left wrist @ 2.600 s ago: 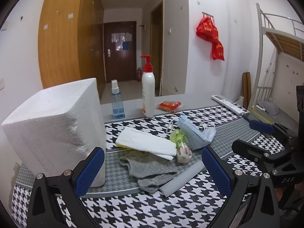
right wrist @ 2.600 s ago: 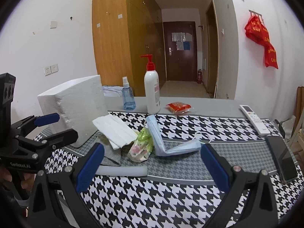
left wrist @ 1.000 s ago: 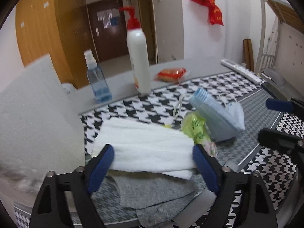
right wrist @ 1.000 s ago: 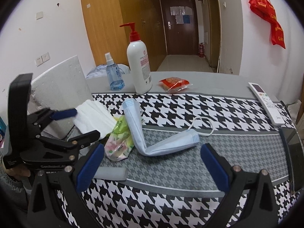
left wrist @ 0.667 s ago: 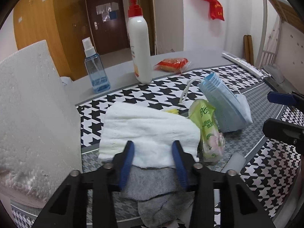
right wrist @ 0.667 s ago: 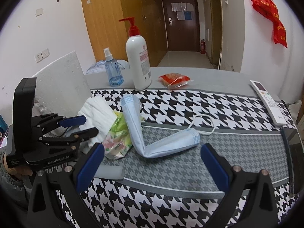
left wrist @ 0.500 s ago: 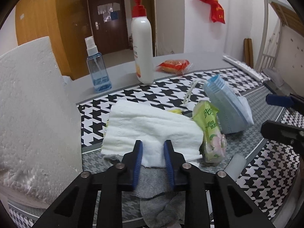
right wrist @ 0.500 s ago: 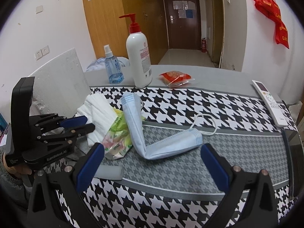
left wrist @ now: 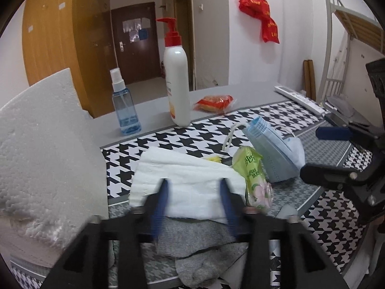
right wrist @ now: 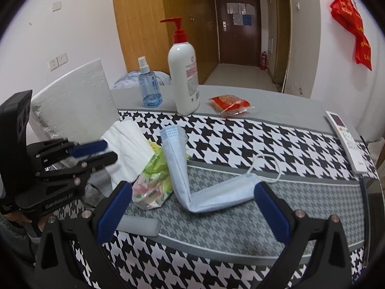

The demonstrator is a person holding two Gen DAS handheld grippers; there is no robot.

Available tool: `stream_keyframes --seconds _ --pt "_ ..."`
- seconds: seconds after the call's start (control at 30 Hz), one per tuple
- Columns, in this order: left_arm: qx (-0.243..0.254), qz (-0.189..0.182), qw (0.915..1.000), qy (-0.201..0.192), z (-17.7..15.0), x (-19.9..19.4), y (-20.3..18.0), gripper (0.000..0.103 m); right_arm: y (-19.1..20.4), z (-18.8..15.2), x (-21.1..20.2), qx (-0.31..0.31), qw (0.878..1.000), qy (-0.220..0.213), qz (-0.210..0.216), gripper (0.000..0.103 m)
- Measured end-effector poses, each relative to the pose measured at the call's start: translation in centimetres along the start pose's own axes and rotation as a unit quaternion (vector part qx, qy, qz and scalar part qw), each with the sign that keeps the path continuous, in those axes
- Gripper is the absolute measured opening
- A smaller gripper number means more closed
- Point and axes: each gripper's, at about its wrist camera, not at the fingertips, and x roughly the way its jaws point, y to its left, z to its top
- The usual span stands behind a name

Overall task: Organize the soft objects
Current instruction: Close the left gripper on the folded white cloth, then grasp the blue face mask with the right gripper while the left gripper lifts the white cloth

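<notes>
A foam block [left wrist: 43,159] is crowding the left gripper [left wrist: 193,200], whose blurred jaws are widening off the white cloth [left wrist: 190,180] pinched earlier; the right gripper [right wrist: 192,207] is gaping wide.

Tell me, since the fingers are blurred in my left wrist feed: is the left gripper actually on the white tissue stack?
Observer: In the right wrist view, the left gripper has its fingertips at the near edge of the white tissue stack, with a gap between them. I cannot tell whether they pinch it.
Operator: Is the right gripper carrying anything?
Observer: No. The right gripper is open and empty, and the flat half of the blue mask lies ahead between its fingers.
Operator: What is the pale thing below the green packet?
Observer: A grey foam tube, lying flat on the mat just in front of the green packet.
</notes>
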Motion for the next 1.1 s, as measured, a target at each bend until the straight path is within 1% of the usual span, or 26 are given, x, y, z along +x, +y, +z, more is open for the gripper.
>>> stream_keyframes --seconds 0.03,0.1,0.13,0.17,0.2,0.23,0.33,0.4,0.43,0.5,0.53,0.57,0.6,0.67,0.73,0.87,1.0,1.03,1.07,1.1 --pt "-0.003 -0.001 1.0000 -0.003 0.0 -0.1 0.1 0.053 0.1 0.0 0.1 -0.004 1.000 0.001 0.003 0.101" --pt "-0.009 -0.003 0.9999 -0.002 0.1 -0.1 0.4 0.055 0.4 0.0 0.2 -0.013 1.000 0.003 0.008 0.088" --pt "-0.009 -0.002 1.0000 -0.002 0.1 0.0 0.4 0.060 0.5 0.0 0.4 -0.016 1.000 0.006 0.010 0.085" --pt "-0.009 -0.001 1.0000 -0.002 0.1 0.0 0.3 0.065 0.5 0.0 0.5 -0.018 1.000 0.008 0.011 0.079" --pt "-0.009 0.000 1.0000 -0.002 0.1 0.0 0.3 0.067 0.6 -0.1 0.6 -0.020 1.000 0.012 0.014 0.074" --pt "-0.008 0.000 1.0000 -0.001 0.1 0.1 0.3 0.070 0.6 -0.2 0.8 -0.021 1.000 0.015 0.015 0.072" --pt "-0.006 0.002 1.0000 0.003 0.0 0.2 0.2 0.073 0.7 -0.4 1.1 -0.027 0.999 0.021 0.009 0.061" --pt "-0.006 -0.001 1.0000 0.007 0.0 0.4 0.2 0.078 0.7 -0.5 1.3 -0.030 0.999 0.024 0.009 0.049" --pt "-0.005 -0.002 1.0000 0.008 -0.1 0.4 0.1 0.080 0.7 -0.6 1.5 -0.033 0.999 0.026 0.006 0.046" --pt "0.003 -0.002 1.0000 0.008 -0.2 0.5 -0.1 0.080 0.6 -0.8 2.0 -0.033 0.999 0.035 0.005 0.039" --pt "0.005 -0.003 0.9999 0.009 -0.2 0.5 -0.2 0.081 0.4 -0.9 2.2 -0.029 0.999 0.038 0.008 0.034" --pt "0.007 -0.004 0.9999 0.011 -0.3 0.7 -0.3 0.081 0.3 -0.9 2.3 -0.025 0.999 0.039 0.010 0.024" --pt "0.006 -0.005 0.9999 0.015 -0.3 0.9 -0.2 0.081 0.1 -1.0 2.3 -0.021 0.999 0.038 0.015 0.015" --pt "0.003 -0.003 0.9997 0.024 -0.4 1.2 -0.1 0.081 -0.2 -1.0 1.7 -0.012 0.999 0.028 0.027 0.013" --pt "0.001 0.002 0.9996 0.028 -0.4 1.5 0.0 0.081 -0.4 -1.0 1.3 -0.005 0.999 0.020 0.043 0.012" --pt "0.002 -0.001 0.9991 0.043 -0.5 2.1 0.0 0.081 -0.9 -1.1 0.8 0.008 0.998 0.011 0.067 0.012" --pt "-0.008 -0.002 0.9981 0.061 -0.7 2.6 0.5 0.081 -1.2 -1.2 0.8 0.020 0.997 0.009 0.080 0.012" --pt "-0.009 -0.001 0.9976 0.069 -0.8 2.9 0.6 0.076 -1.4 -1.2 0.9 0.023 0.996 0.009 0.084 0.012" --pt "-0.010 -0.002 0.9972 0.074 -0.8 2.9 0.6 0.069 -1.5 -1.2 0.9 0.025 0.996 0.008 0.085 0.012" --pt "-0.011 -0.004 0.9970 0.077 -0.9 3.0 0.6 0.066 -1.5 -1.2 0.8 0.026 0.996 0.006 0.086 0.012"
